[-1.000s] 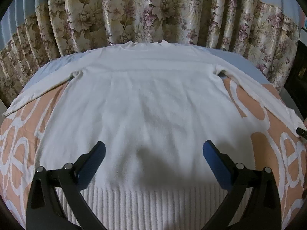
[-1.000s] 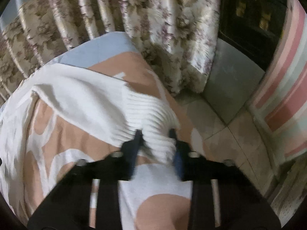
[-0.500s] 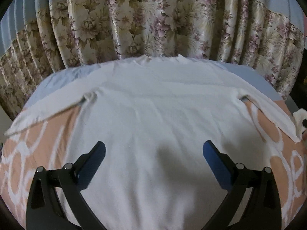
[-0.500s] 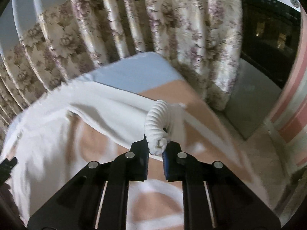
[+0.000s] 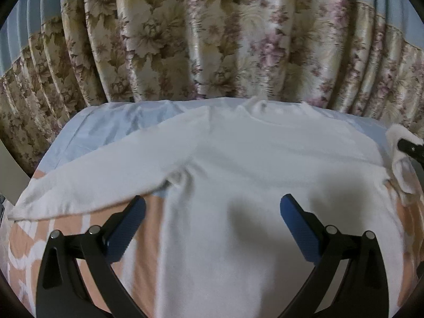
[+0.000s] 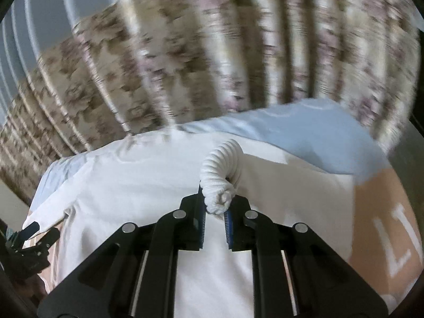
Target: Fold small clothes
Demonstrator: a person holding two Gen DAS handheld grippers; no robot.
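being pinched between the nearly closed jaws of the right gripper (image 6: pixel 215 209), the ribbed cuff (image 6: pixel 221 175) is being held lifted just ahead of the tool and over the white sweater (image 5: pixel 251 185), judged so that the sleeve is being folded across the body. the sweater is being kept spread flat on the patterned bed cover (image 5: pixel 148 222), its collar at the far side by the floral curtain (image 5: pixel 212 39). the left gripper (image 5: pixel 212 222) is being held wide open above the sweater's body, nothing being gripped, its other sleeve (image 5: pixel 100 185) lying ahead to its left, probably being readied for that fold.
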